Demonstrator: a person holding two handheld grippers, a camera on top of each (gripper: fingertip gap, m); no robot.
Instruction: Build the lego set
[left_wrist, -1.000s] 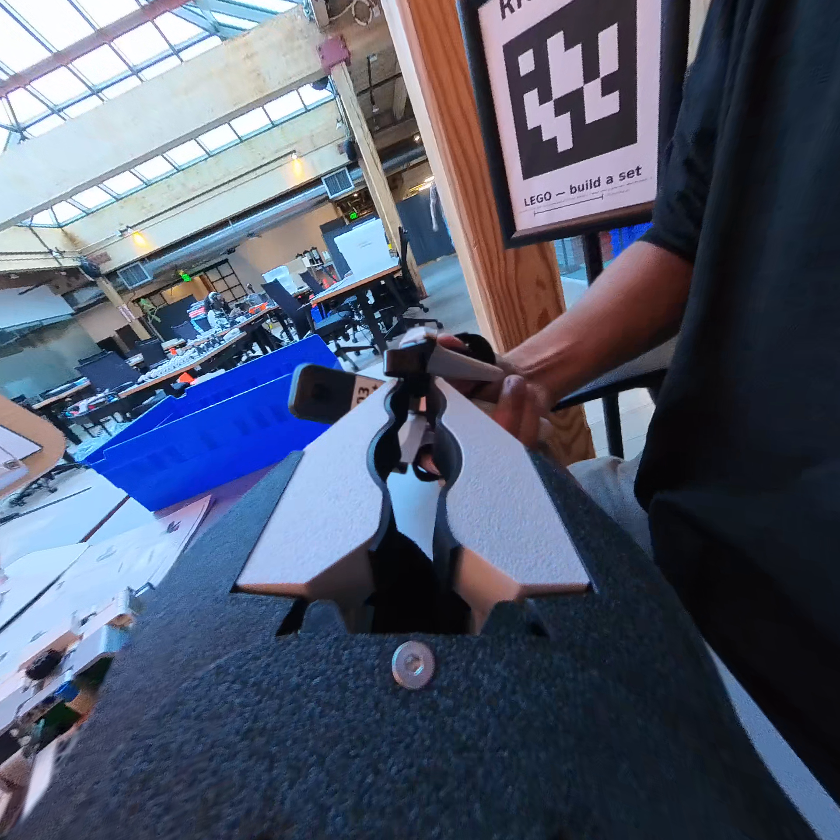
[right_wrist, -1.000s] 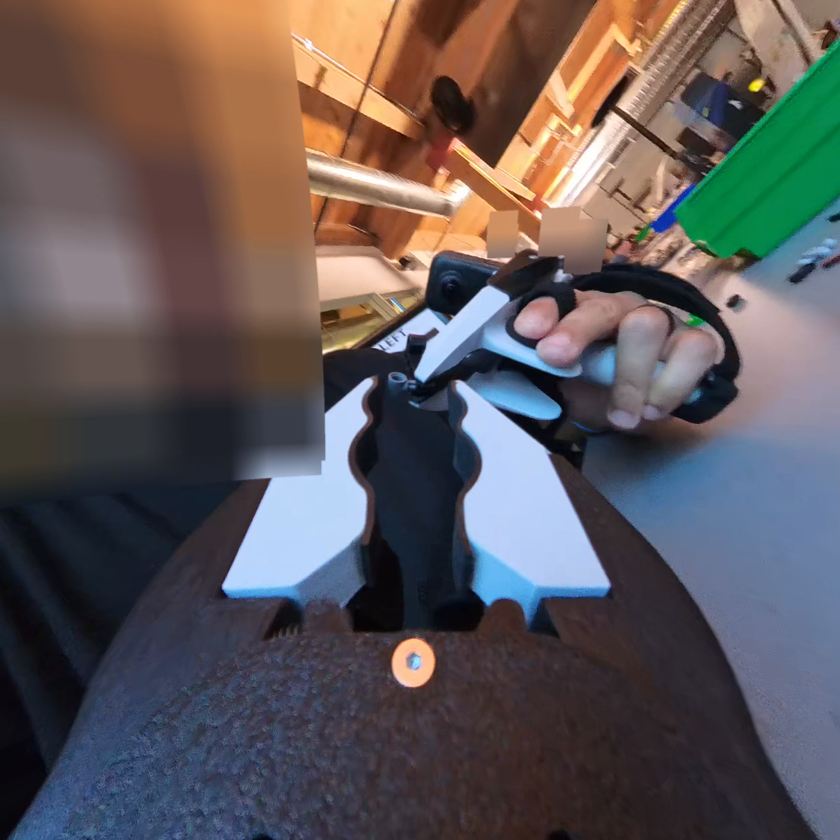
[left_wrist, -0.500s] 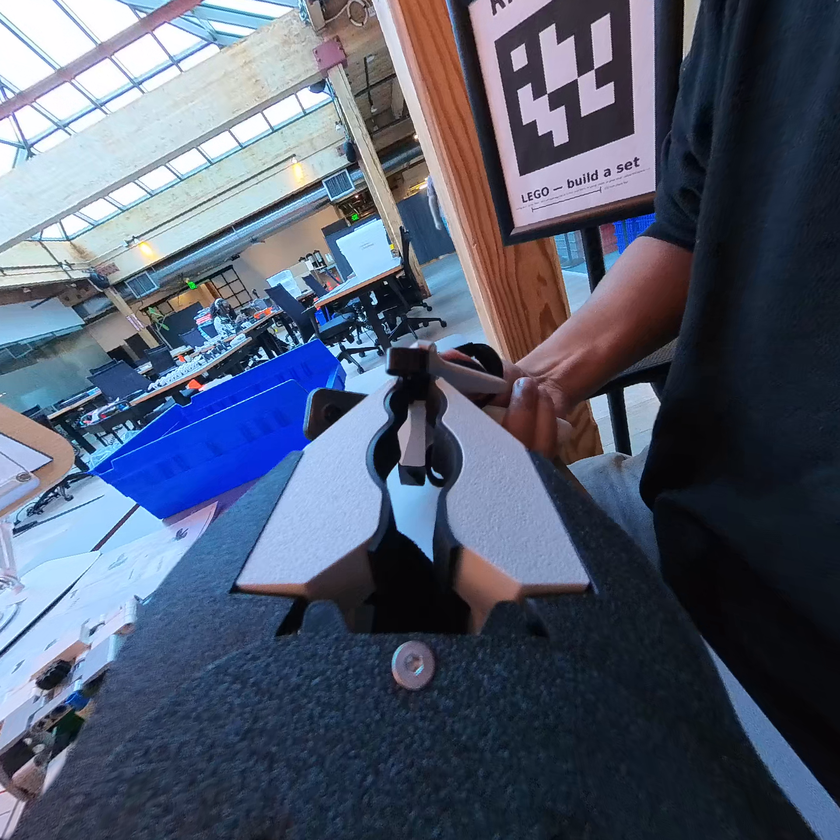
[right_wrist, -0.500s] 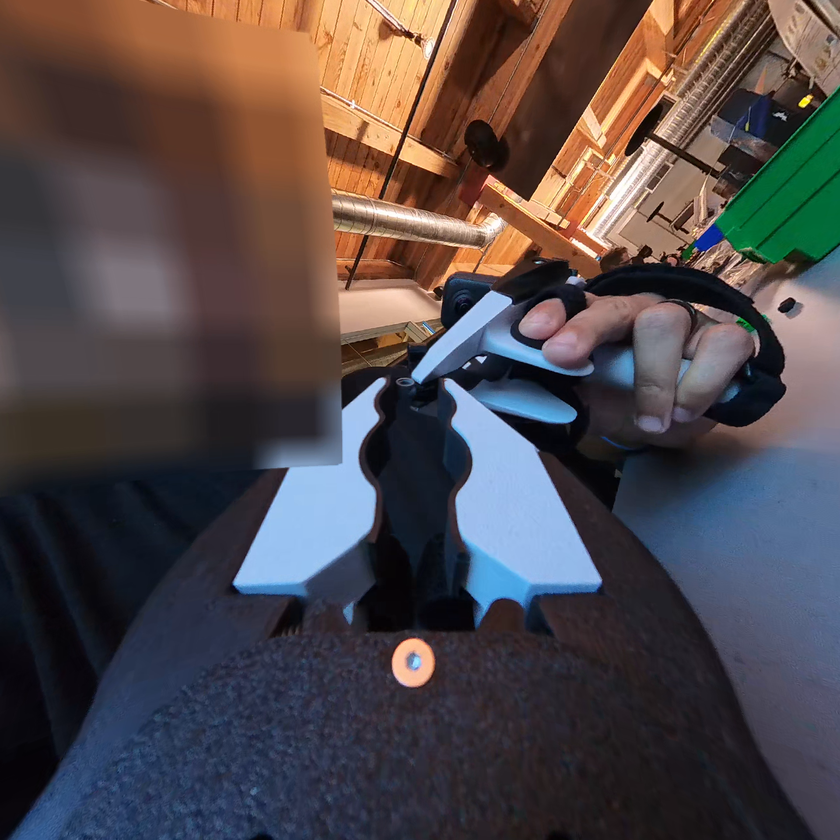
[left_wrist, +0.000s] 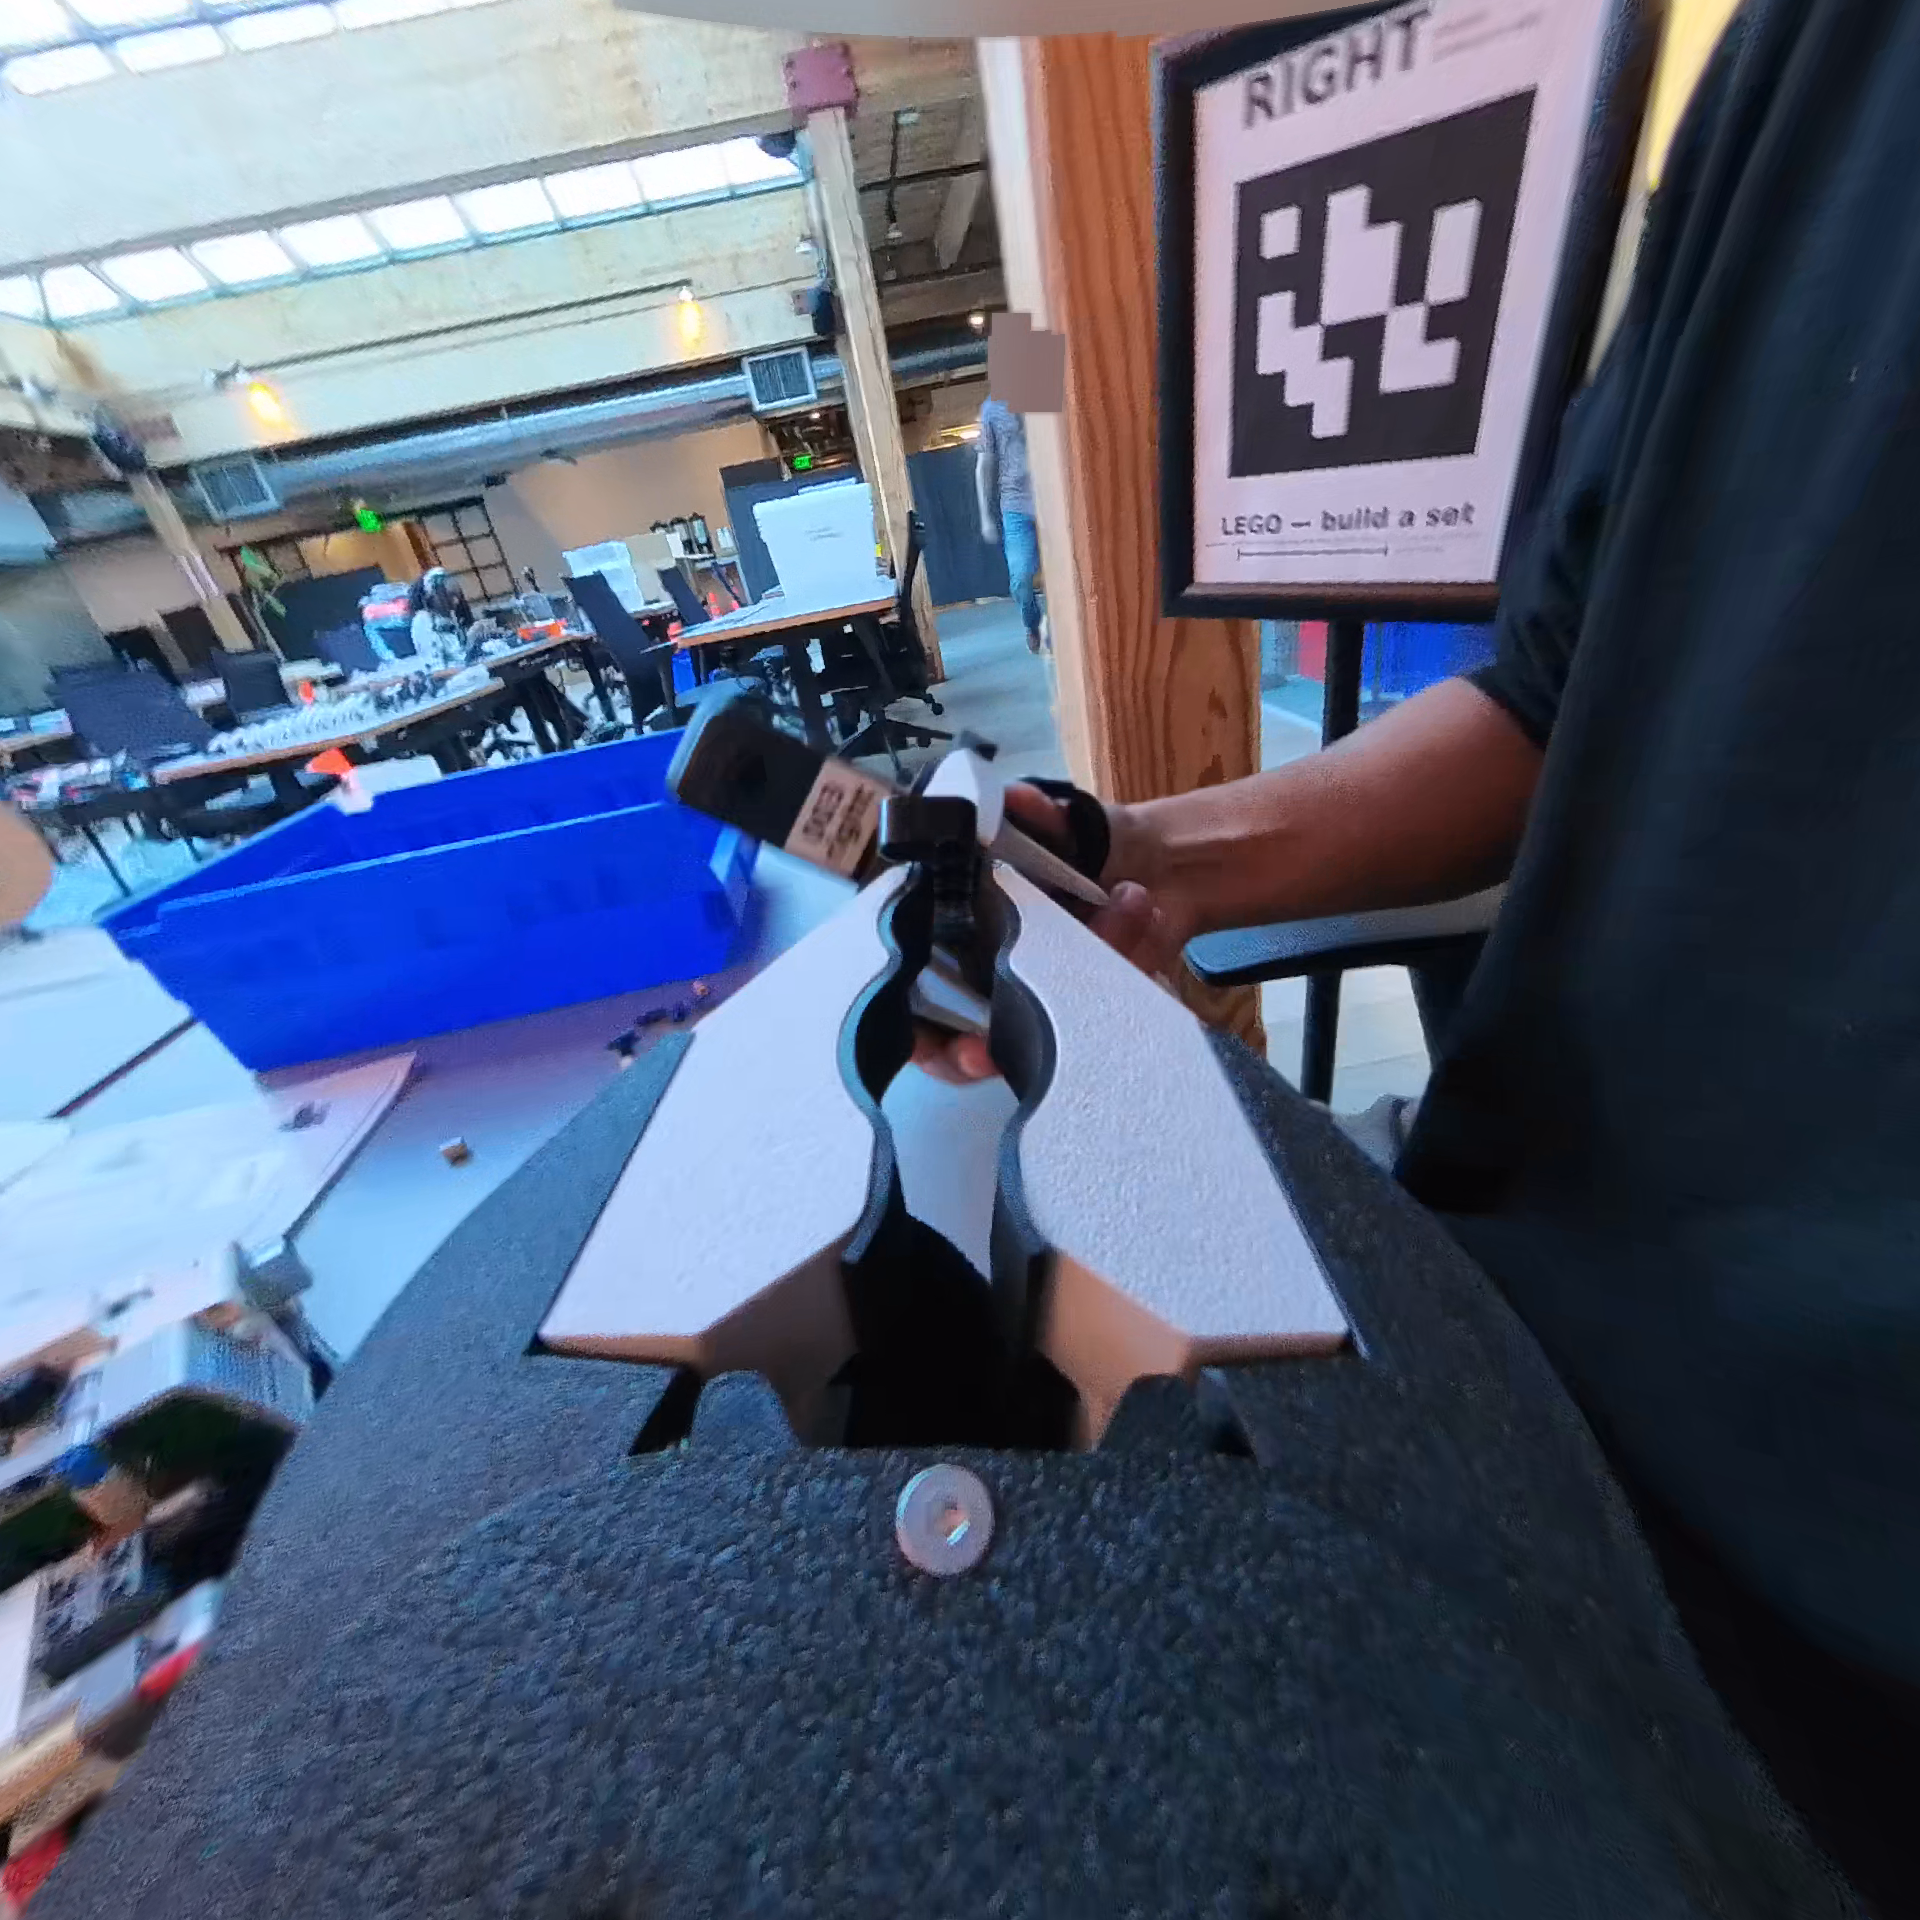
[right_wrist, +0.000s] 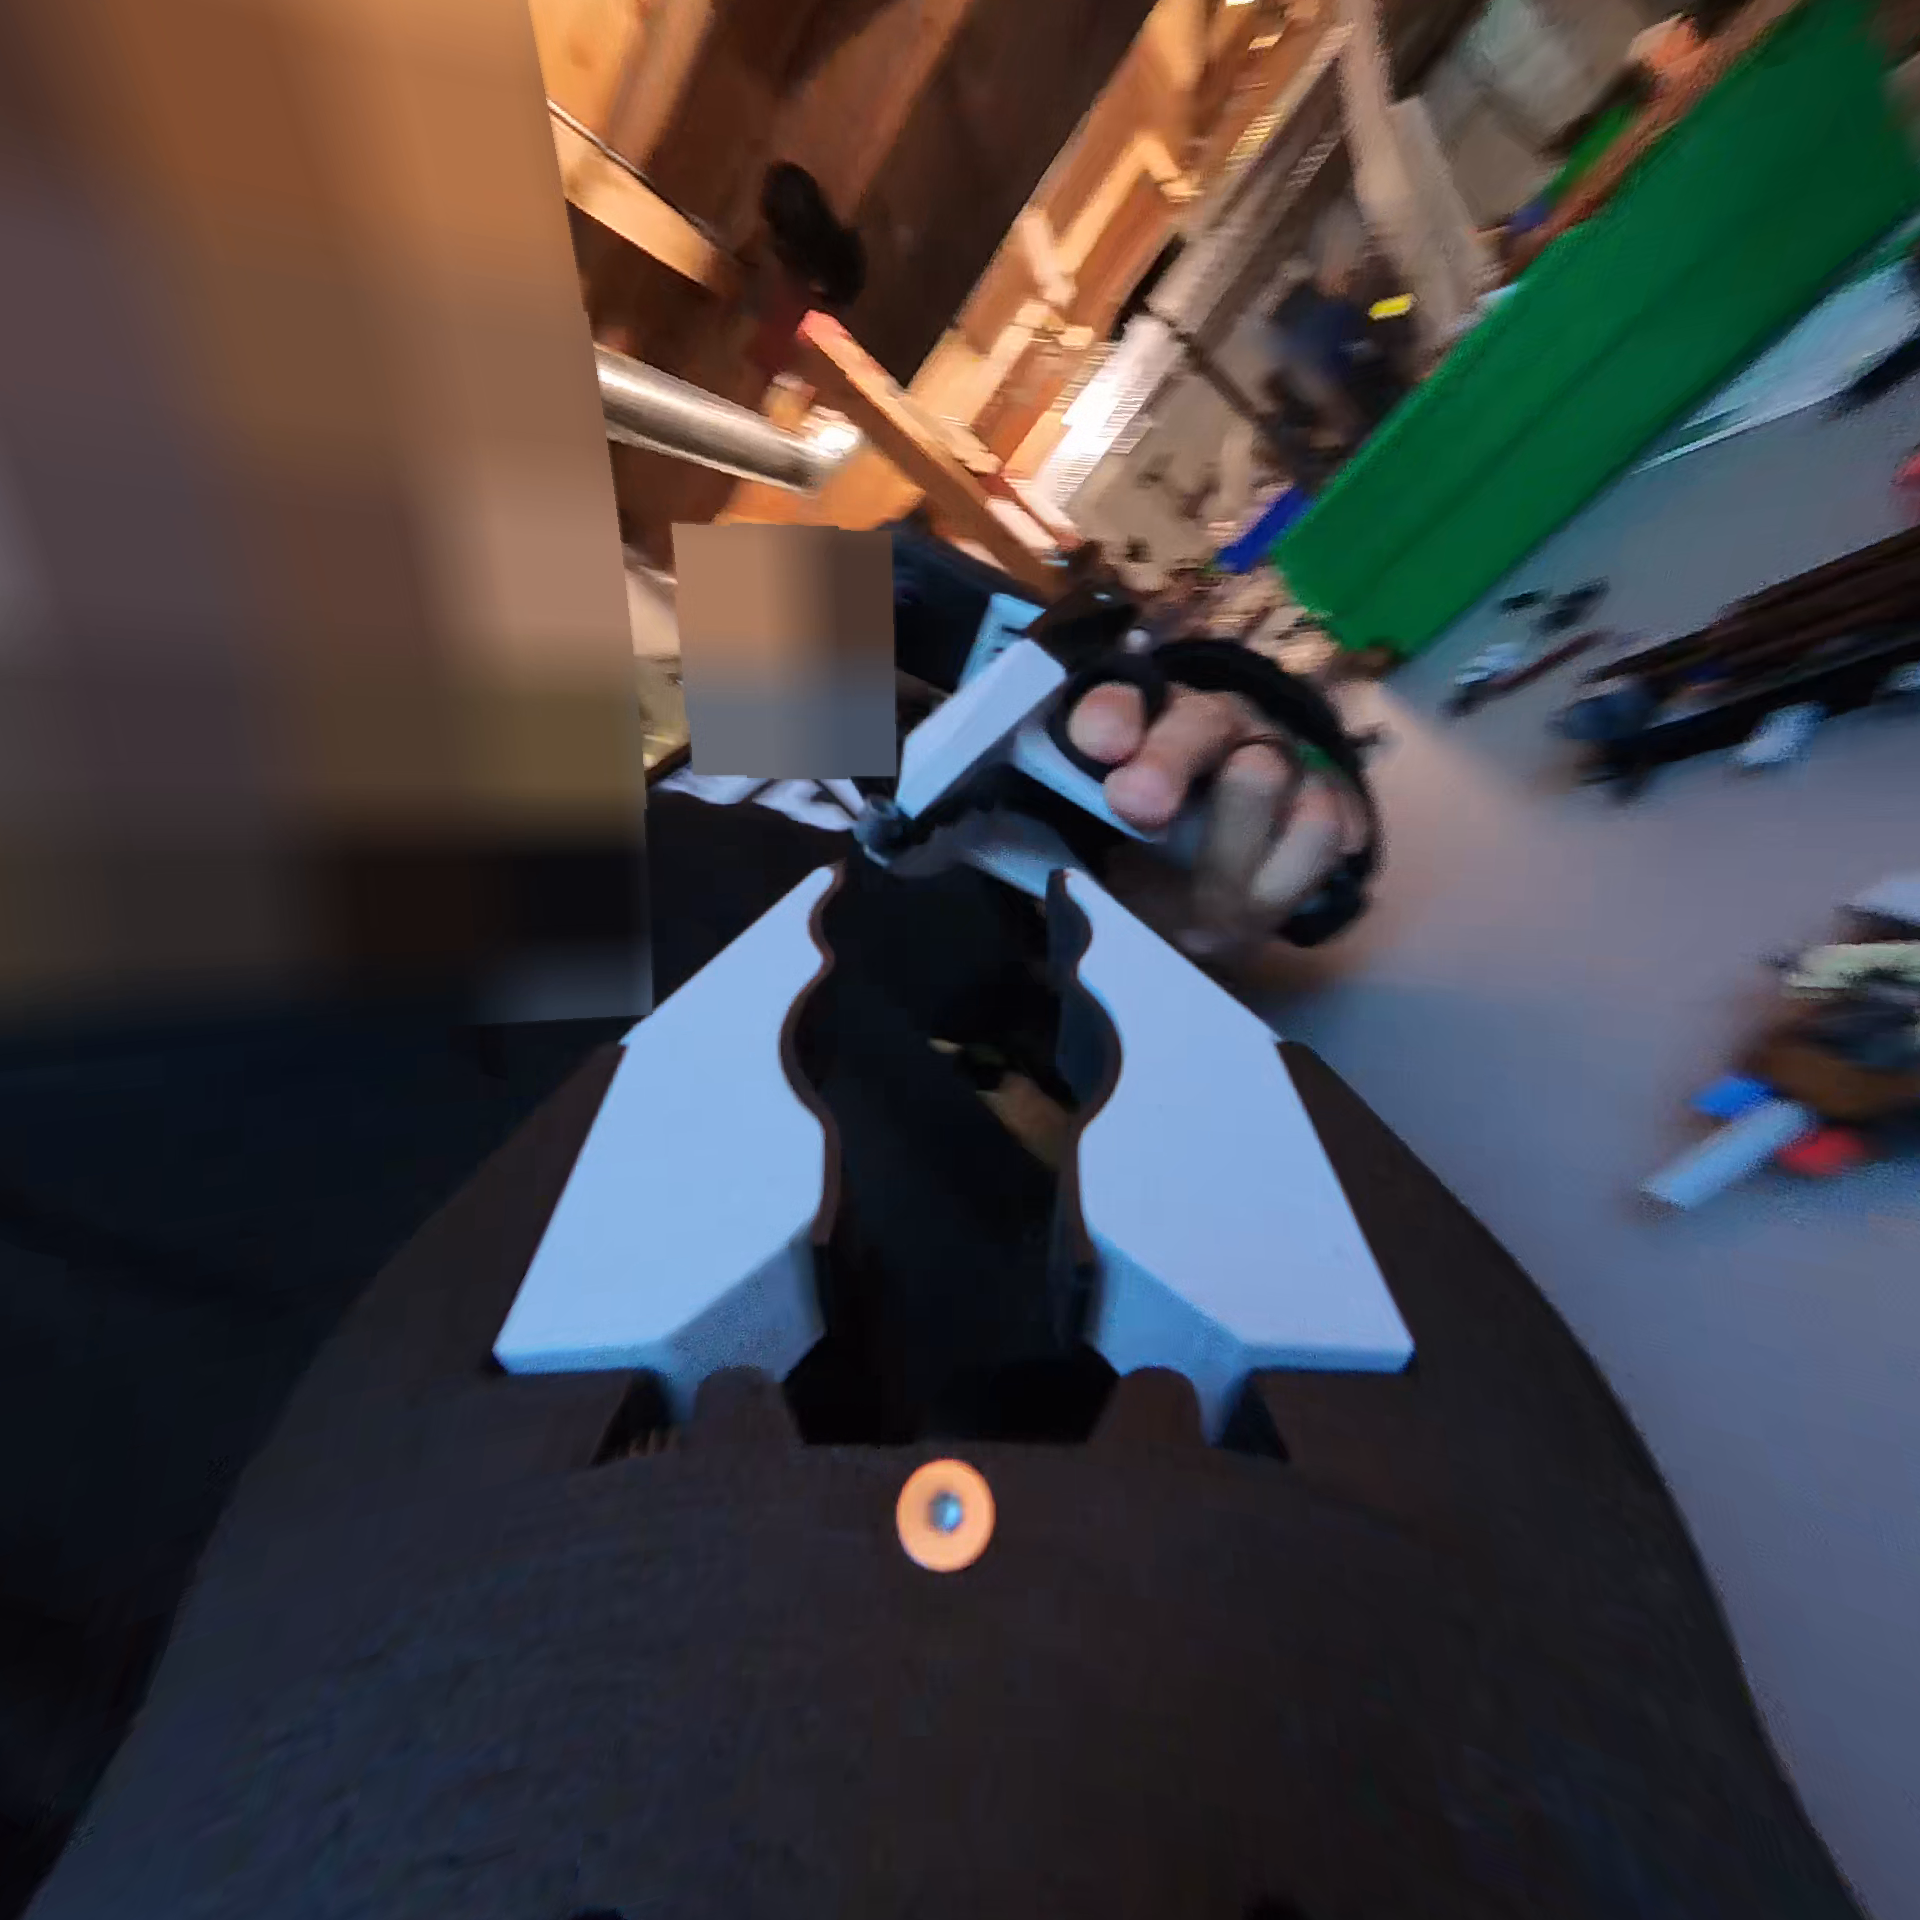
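My left gripper is shut on a small black lego piece that sticks up from its tips. The right gripper's white fingers lie just beyond that piece, with the hand behind them. In the right wrist view my right gripper is open with nothing between its jaws. The left gripper shows farther off there in a hand, still pinching the small dark piece just past my right gripper's left fingertip. This view is motion-blurred.
A blue bin stands on the white table, with paper sheets and loose small pieces nearby. A framed sign and wooden post stand behind. A green bin and a pile of parts lie right.
My right gripper has opened wider and drawn back from the black piece. The left gripper keeps hold of the piece. Both views have swung.
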